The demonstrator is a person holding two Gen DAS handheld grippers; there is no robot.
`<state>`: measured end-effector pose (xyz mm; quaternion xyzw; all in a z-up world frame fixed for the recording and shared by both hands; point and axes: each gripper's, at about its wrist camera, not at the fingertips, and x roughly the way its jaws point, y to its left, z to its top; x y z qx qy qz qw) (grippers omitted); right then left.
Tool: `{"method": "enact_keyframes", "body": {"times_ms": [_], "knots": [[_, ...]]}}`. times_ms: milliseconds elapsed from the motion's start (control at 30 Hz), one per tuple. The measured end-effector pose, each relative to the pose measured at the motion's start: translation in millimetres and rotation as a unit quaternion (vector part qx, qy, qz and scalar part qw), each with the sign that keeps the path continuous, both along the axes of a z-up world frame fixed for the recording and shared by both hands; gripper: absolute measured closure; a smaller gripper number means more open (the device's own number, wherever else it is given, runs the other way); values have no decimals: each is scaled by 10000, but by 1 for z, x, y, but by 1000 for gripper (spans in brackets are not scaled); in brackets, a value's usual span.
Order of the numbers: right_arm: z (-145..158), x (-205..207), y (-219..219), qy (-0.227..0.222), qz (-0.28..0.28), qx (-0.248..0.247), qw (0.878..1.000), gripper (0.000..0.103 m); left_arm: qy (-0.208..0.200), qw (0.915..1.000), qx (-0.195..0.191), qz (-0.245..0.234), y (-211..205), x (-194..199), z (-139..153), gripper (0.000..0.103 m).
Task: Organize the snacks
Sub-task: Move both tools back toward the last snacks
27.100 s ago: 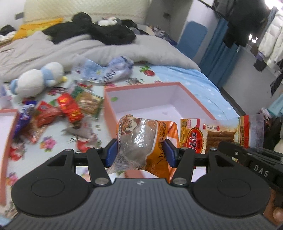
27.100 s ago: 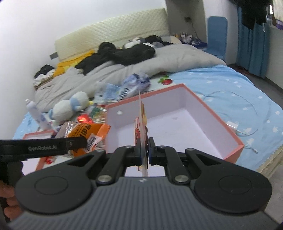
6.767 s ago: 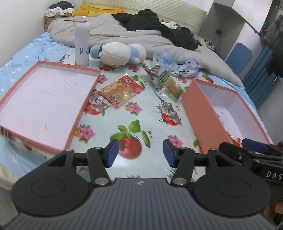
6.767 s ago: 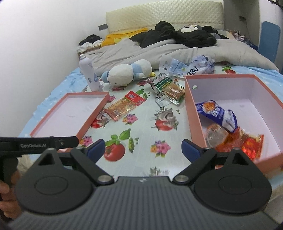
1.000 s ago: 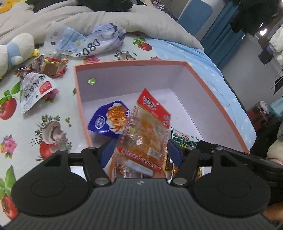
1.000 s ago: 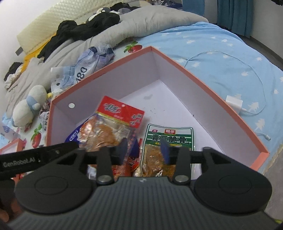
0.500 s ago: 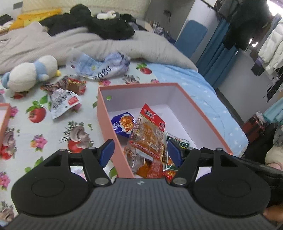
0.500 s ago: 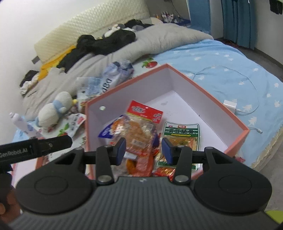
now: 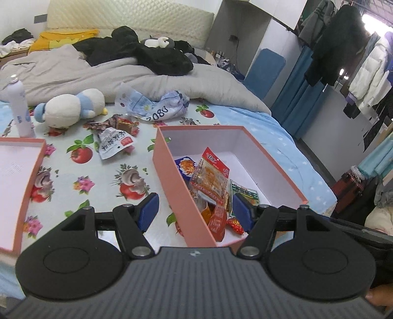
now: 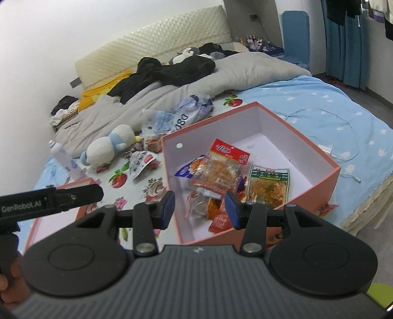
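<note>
Both tongs have pulled back and up from the pink box (image 9: 172, 171) since a second ago, so more of the bed (image 9: 258, 122) shows now. The left tongs (image 9: 195, 212) and right tongs (image 10: 200, 207) are both wide open and hold nothing. The snacks lie inside the box: a red-topped pack (image 10: 218, 166), a green pack (image 10: 269, 185) beside it. A white pack (image 9: 114, 144) lies outside on the flowered cloth (image 9: 81, 171), near the plush toy (image 9: 71, 106).

You are in a home bedroom — a bed (image 9: 258, 122) with padded headboard (image 9: 127, 18), rumpled grey duvet (image 9: 122, 76), plush toy (image 9: 71, 106) — coats (image 9: 363, 66) hanging nearby.
</note>
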<state>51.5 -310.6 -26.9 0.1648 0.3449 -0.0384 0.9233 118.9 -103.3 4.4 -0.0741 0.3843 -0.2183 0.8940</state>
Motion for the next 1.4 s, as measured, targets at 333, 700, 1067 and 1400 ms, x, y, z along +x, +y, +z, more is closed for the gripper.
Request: {"method": "enact_keyframes", "body": {"times_ms": [333,700,1067,1400], "knots": [[0,-30,37,-123,424,-43,9990,55,-30,9997,-36,254,41,-45,-4,32],[-5,-38,65,-130,809,-22,9966,55,138,9979,5,630,74,-67,-23,32],[-11,5,75,-4,1177,-151,9929,55,386,9941,-83,1015,87,-26,-48,32],[-19,113,77,49,1473,-214,9889,55,520,9918,-50,1166,96,80,-82,32]]}}
